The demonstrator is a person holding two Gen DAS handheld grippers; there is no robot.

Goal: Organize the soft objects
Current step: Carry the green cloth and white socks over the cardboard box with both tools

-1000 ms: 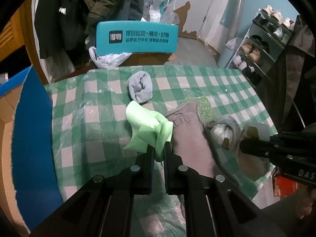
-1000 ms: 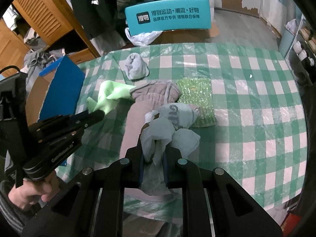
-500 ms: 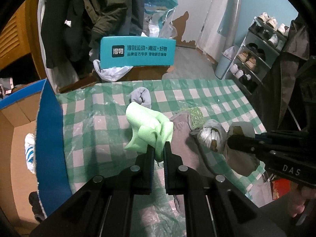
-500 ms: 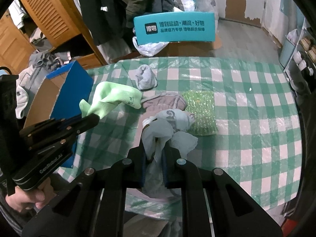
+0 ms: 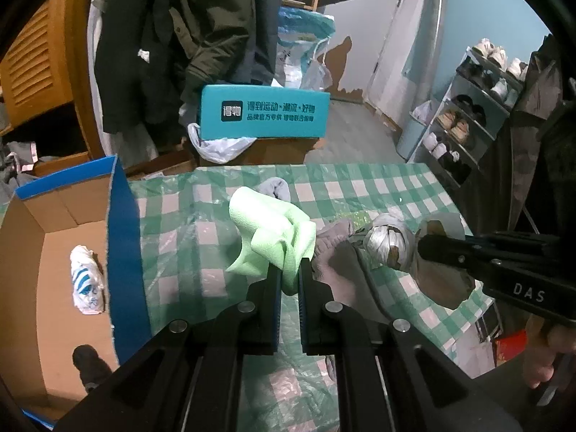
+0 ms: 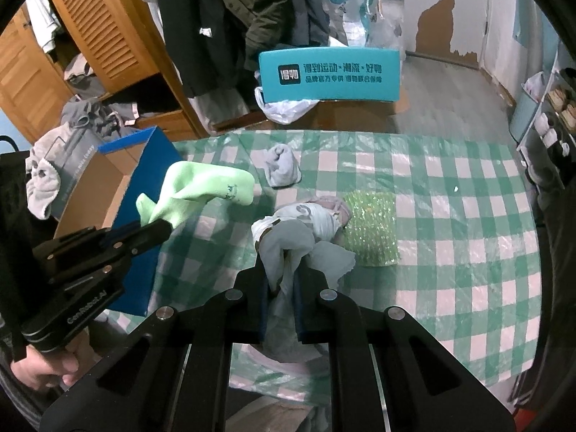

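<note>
My left gripper (image 5: 289,270) is shut on a light green sock (image 5: 268,232), held up above the green checked tablecloth (image 5: 187,248); the same green sock (image 6: 201,189) hangs from the left gripper (image 6: 163,226) in the right wrist view. My right gripper (image 6: 282,270) is shut on a grey-white patterned sock bundle (image 6: 298,225), lifted off the table; this bundle (image 5: 390,244) also shows at the right gripper (image 5: 424,243) in the left wrist view. A rolled grey sock (image 6: 282,165) lies farther back. A mauve sock (image 5: 334,248) lies flat on the cloth.
An open cardboard box with blue flaps (image 5: 122,252) stands left of the table and holds a white and blue sock (image 5: 86,280). A glittery green pad (image 6: 372,230) lies mid-table. A teal box (image 6: 329,73), hanging coats and a shoe rack (image 5: 478,108) stand behind.
Both grippers have risen with their socks, so the table looks smaller and farther below. The open cardboard box on the left has come into view.
</note>
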